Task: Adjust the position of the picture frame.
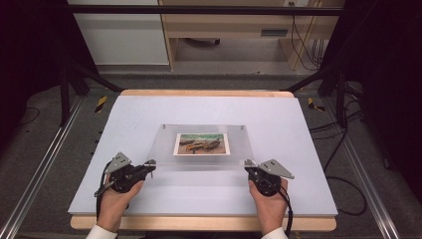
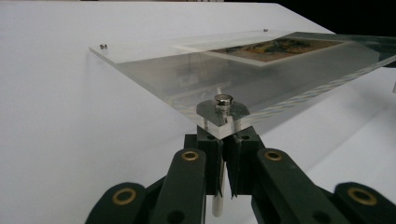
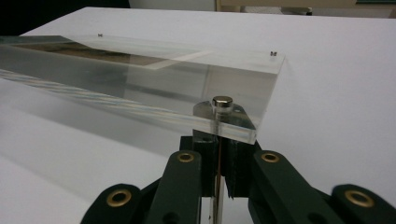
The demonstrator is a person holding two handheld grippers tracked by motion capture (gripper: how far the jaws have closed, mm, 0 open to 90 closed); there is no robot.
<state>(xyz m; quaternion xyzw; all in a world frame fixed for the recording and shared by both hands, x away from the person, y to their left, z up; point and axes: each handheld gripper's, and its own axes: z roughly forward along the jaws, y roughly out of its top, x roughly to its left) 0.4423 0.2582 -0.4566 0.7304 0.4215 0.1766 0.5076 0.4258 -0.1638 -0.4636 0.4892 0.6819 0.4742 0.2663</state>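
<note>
High view, table [image 1: 149, 199]: pale sheet over a wooden top, forearms in from the bottom edge.
High view, acrylic frame [image 1: 164, 149]: clear panel at table centre, small metal studs at its corners, near edge toward the person.
High view, picture [image 1: 201, 144]: landscape print with white border, sandwiched mid-panel.
High view, left gripper [image 1: 149, 164]: held in left hand [image 1: 115, 199], jaw tips at the panel's near-left corner.
High view, right gripper [image 1: 249, 167]: held in right hand [image 1: 268, 201], jaw tips at the near-right corner.
Left gripper view, left gripper [image 2: 223, 154]: jaws narrow, pinched on a metal standoff pin [image 2: 219, 205] under the corner; only a slit between them.
Left gripper view, corner stud [image 2: 223, 100]: sat on top of the panel right above the jaws.
Left gripper view, acrylic frame [image 2: 154, 56]: near corner raised off the table, panel sloped down toward its far edge.
Right gripper view, right gripper [image 3: 218, 154]: jaws narrow, closed on a thin pin [image 3: 215, 200] below the corner.
Right gripper view, stud [image 3: 222, 102]: on the panel corner above the jaws.
Right gripper view, acrylic frame [image 3: 187, 56]: near edge lifted; far edge probably touching the table, hard to confirm through the clear material.
</note>
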